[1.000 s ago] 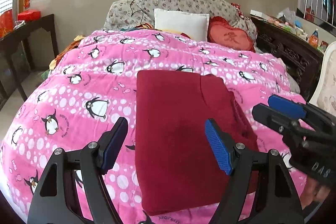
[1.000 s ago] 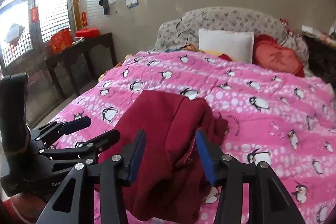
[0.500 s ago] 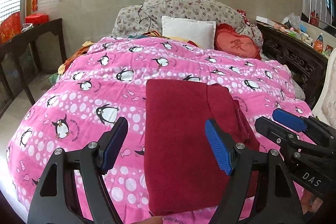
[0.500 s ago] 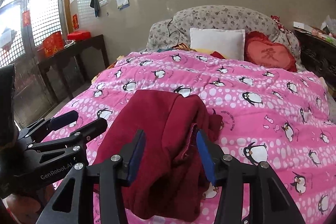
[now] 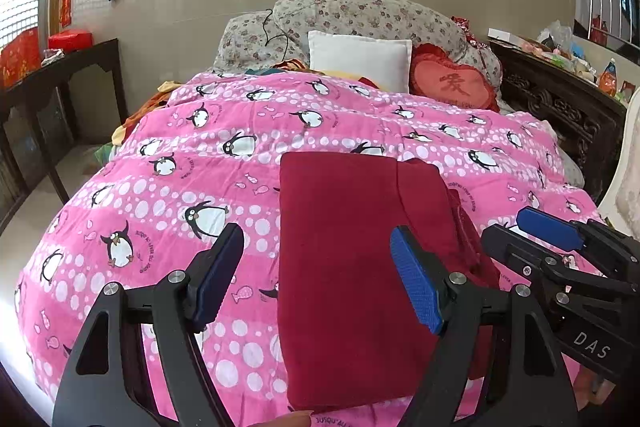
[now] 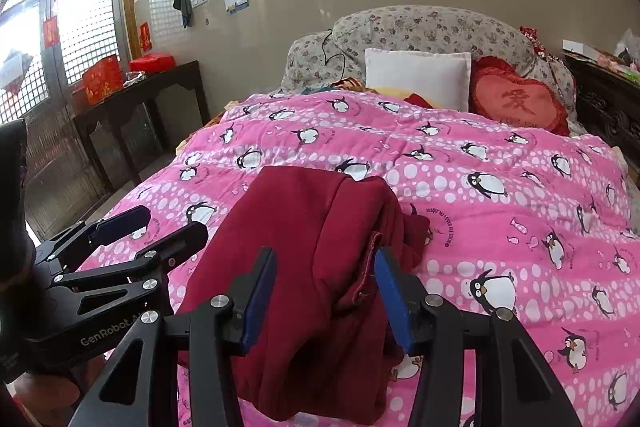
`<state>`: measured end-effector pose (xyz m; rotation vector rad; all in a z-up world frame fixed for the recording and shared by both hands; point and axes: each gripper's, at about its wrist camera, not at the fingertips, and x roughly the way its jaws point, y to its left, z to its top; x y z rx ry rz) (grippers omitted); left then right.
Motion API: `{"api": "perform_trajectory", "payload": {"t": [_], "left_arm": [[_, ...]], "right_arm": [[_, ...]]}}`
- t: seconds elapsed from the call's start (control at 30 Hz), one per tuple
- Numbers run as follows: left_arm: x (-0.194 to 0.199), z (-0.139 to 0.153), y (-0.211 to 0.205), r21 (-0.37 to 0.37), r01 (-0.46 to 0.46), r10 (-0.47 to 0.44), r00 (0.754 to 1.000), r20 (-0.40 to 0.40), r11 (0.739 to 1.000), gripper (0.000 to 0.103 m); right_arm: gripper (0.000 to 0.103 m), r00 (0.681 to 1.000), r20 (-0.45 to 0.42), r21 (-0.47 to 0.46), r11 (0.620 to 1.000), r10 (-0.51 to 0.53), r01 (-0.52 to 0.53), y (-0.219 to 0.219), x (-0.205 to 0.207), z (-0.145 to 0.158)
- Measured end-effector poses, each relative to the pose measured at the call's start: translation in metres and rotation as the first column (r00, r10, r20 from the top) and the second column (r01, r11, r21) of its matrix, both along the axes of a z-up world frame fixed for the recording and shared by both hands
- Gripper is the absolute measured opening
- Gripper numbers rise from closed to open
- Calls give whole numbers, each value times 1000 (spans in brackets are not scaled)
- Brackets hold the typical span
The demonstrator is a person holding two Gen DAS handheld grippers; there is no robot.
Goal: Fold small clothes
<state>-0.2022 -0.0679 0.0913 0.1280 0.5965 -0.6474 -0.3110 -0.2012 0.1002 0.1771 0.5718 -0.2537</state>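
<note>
Dark red garment [image 5: 352, 267] lies folded on the pink penguin quilt [image 5: 200, 155], near the foot edge of the bed, roughly mid-width. It forms a long rectangle; the long axis runs from the foot edge toward the pillows, far short edge pointing at the white pillow [image 5: 360, 59].

Left wrist view: top face flat and smooth, left edge straight. A second layer shows along the right side as a lengthwise seam line. Left gripper [image 5: 316, 279] has jaws spread wide, holding nothing, and hovers over the near part of the garment. Right gripper [image 5: 520, 231] is visible at the right margin, beside the garment's right edge.

Right wrist view: shows what the left view does not, namely the right side bunched and rumpled, with a loose hem edge standing up near the right finger. Right gripper [image 6: 326, 291] is spread wide, nothing between the pads [image 6: 394, 303]; whether a pad touches the cloth is unclear at this angle. Left gripper [image 6: 160, 227] sits off the garment's left edge.
</note>
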Motion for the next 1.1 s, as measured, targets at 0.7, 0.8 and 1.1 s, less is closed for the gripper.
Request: {"api": "perform_trajectory", "payload": {"t": [0.7,0.8,1.1], "left_arm": [[-1,-6,-5,24,4,-4,1000,-1,1000,76],[-1,-7,-6,28,7,-7,1000,1,1000,76],[0,-7,-7,31,7,-7,1000,1,999,76]], "right_arm": [[49,1000,-15,28,1000,10,-9,-2,5,-8],[49,1000,-15,28,1000,12,-11,-1,6,-8],[49,1000,-23,37,999,15,-14,0,8,-10]]}}
